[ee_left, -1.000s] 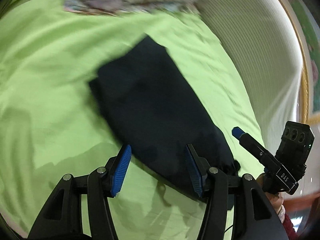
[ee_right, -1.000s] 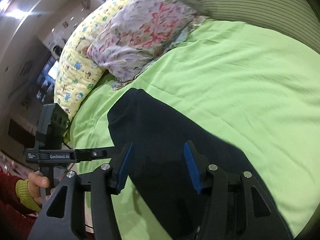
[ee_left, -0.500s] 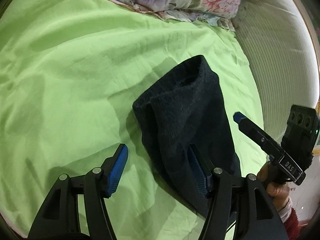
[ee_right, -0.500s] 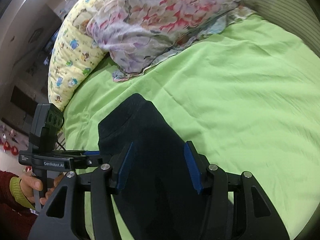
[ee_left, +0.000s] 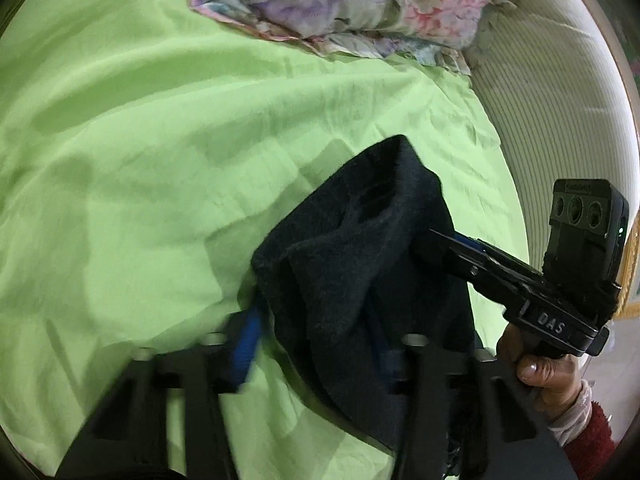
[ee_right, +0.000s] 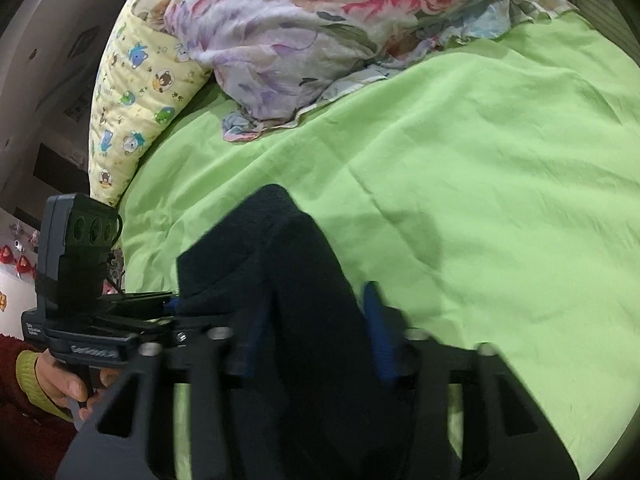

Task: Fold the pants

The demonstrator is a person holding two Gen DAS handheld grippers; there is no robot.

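Observation:
The dark navy fleece pants lie bunched on the green bedsheet, their near end draped between the blue pads of my left gripper, whose jaws stand open around the cloth. In the left wrist view the right gripper pokes into the pants from the right, its tips hidden in the cloth. In the right wrist view the pants fill the gap between the open blue pads of the right gripper. The left gripper reaches the pants' left edge there.
A floral pillow lies at the head of the bed; it also shows in the right wrist view beside a yellow cartoon-print pillow. A striped cream headboard runs along the right.
The flat pants have been gathered toward me into a bunched heap. Both grippers have moved in onto the cloth, and the right gripper's tips are now buried in it.

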